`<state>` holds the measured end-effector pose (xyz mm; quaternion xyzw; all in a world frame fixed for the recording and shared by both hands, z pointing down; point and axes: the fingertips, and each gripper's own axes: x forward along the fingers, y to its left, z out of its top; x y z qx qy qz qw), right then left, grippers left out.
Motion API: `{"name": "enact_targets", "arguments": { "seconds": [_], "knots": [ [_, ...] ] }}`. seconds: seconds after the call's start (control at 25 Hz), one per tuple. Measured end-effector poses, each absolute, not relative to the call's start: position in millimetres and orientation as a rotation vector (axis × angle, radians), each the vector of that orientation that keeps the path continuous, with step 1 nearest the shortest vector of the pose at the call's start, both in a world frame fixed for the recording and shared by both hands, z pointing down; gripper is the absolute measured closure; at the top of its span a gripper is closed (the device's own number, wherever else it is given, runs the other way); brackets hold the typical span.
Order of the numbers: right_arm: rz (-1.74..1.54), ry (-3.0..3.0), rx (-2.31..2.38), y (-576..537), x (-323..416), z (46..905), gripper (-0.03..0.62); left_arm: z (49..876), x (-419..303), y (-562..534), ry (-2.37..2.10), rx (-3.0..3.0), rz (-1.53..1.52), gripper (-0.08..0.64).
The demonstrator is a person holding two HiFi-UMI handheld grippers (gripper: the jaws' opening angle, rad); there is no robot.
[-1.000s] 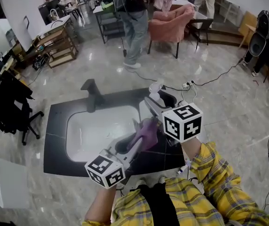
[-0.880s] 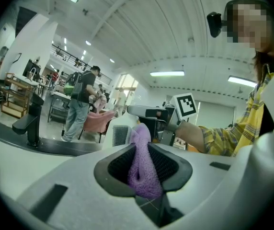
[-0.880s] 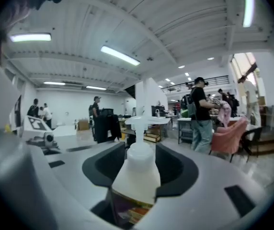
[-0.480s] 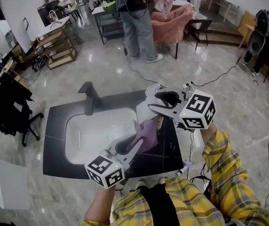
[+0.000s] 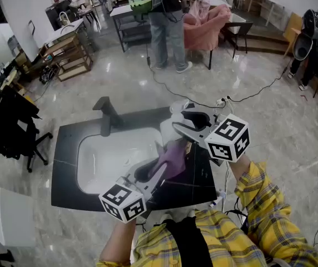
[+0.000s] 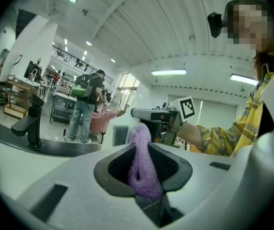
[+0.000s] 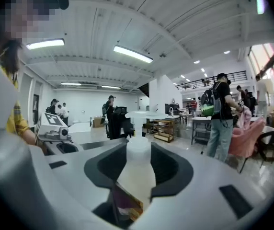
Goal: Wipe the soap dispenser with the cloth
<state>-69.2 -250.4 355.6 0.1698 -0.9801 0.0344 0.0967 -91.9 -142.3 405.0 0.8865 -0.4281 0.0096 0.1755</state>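
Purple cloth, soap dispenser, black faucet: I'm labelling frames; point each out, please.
Purple fuzzy cloth (image 6: 143, 169): left gripper view, its bunched middle fold.
White plastic soap dispenser (image 7: 136, 178): right gripper view, the bottle body.
Black angular metal faucet (image 5: 107, 120): head view, its upright column.

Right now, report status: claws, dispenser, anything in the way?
Left claw shut on purple cloth. Right claw just closed on soap dispenser, over counter. Nothing seen between them.
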Motion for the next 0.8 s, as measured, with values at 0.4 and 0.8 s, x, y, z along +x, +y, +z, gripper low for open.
{"name": "enact_targets", "arguments": {
  "seconds": [0.4,0.8],
  "knots": [
    [0.181,-2.857,0.816,-252.3,-68.3,356.6,0.446,397.6,-97.4,-140.9,-1.264,2.524,0.017,0.494],
    [0.331,-3.022,0.753,-236.2,-32.7,335.2,0.445,356.0,-98.1,-147.1,-1.345,2.657,0.033,0.494]
  ]
}}
